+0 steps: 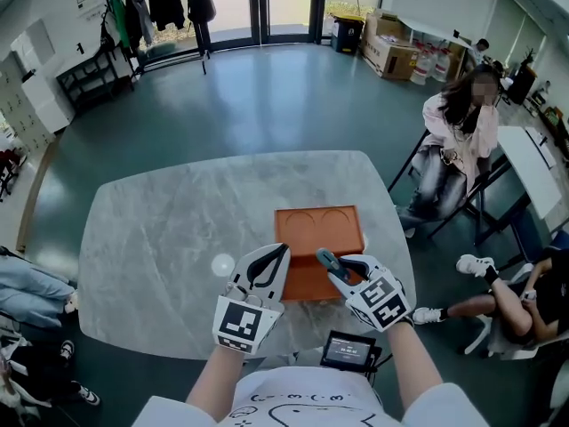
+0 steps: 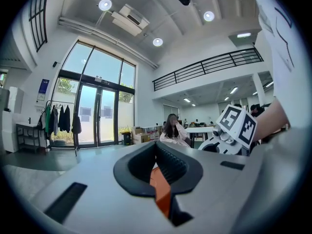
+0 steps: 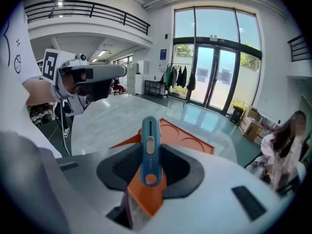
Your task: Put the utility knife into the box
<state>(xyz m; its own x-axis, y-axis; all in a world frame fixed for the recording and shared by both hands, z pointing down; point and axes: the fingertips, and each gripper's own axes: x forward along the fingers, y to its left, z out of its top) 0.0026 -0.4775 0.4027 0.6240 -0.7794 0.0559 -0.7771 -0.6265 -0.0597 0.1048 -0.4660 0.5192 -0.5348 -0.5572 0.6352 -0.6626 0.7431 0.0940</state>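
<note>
A blue utility knife with a grey slider stands between the jaws of my right gripper, which is shut on it. In the head view the knife pokes up from that gripper over the near right corner of the orange box. The box is a flat, shallow tray on the marble table, with two round recesses along its far side. My left gripper hovers at the box's near left edge, its jaws shut with nothing between them. In the left gripper view the left gripper shows the orange box through the slot.
A person sits on a chair beyond the table's right edge, next to a white desk. Another person's legs and shoes lie at the right. Cardboard boxes and a coat rack stand far off by the glass doors.
</note>
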